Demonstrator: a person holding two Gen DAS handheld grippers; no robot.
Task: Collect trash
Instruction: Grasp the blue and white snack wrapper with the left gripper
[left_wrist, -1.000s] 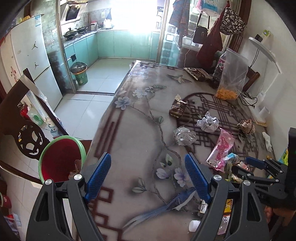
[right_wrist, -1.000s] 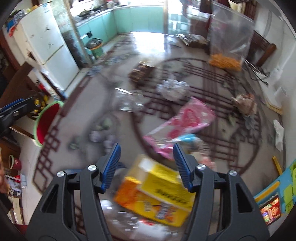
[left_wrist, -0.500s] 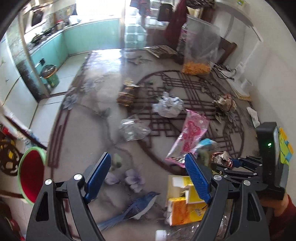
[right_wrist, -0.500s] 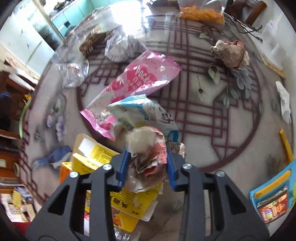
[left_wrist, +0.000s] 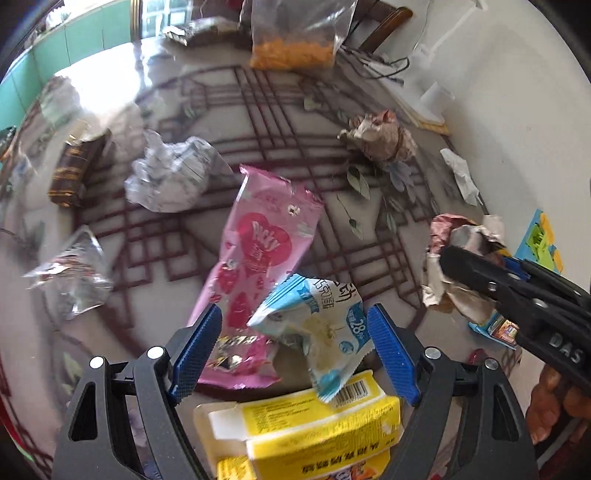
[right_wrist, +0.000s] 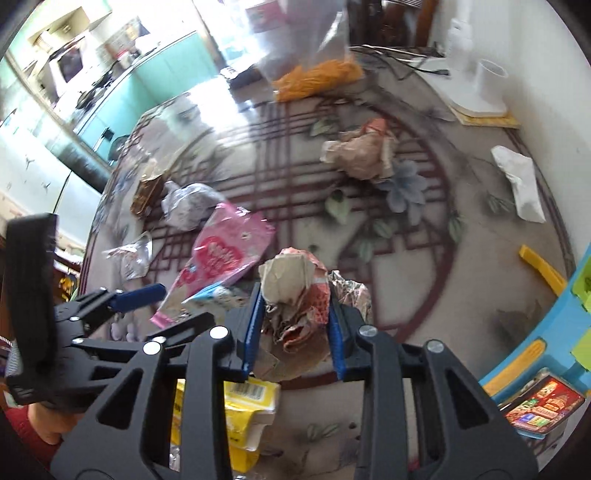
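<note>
Right hand-held gripper (right_wrist: 295, 325) clenched on crumpled wrapper (right_wrist: 295, 295), left hand-held gripper (left_wrist: 295, 350) spread around blue-white packet (left_wrist: 314, 321)

Snack wrapper (left_wrist: 258, 254) lies on table (left_wrist: 369, 229), left of crumpled paper (left_wrist: 380, 140).

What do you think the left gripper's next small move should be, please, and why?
Probably close the left gripper on the blue and white wrapper. Its jaws stand open with that wrapper lying between the pads but not pressed, while the right gripper is already shut on a crumpled paper wad, so it cannot take more.
</note>
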